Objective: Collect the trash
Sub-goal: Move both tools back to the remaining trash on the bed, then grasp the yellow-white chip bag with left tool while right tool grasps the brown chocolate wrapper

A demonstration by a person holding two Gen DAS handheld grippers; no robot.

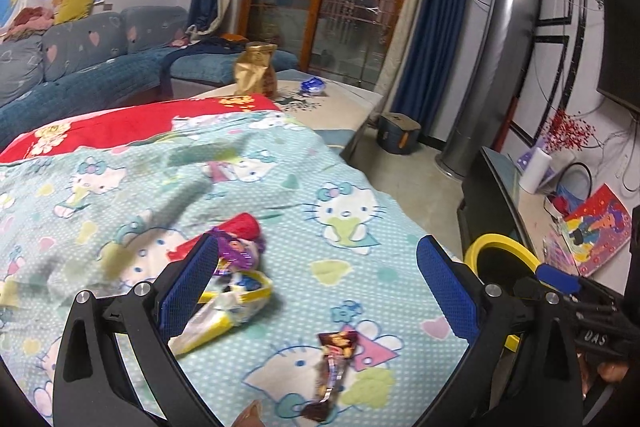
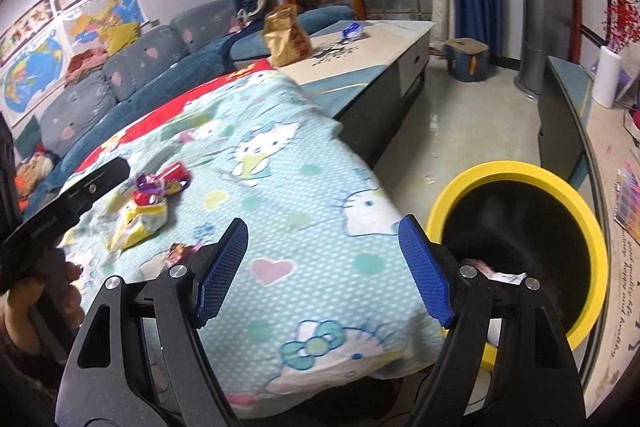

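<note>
We are holding both tongs wide apart with nothing between the pads: left gripper (image 1: 316, 283) and right gripper (image 2: 324, 267) are both empty over the cartoon-cat blanket (image 1: 280, 187).

Trash still lying on the blanket: a dark candy wrapper (image 1: 334, 367) and a pile of wrappers (image 1: 228, 267), red, purple and yellow-white, further up.

Key relation: in the left wrist view the dark candy wrapper is sitting near and just below the gap between the left jaws, slightly right of centre, its long axis running near-to-far, roughly along the fingers. The pile is lying at the left finger, partly hidden behind it.

In the right wrist view the same wrapper (image 2: 180, 251) is peeking out left of the left finger, so it is off to that gripper's side.

We are judging the left hand nearer to both pieces. The yellow-rimmed bin (image 2: 516, 255) is standing on the floor right of the blanket, beside the right gripper, some white trash already inside.
</note>
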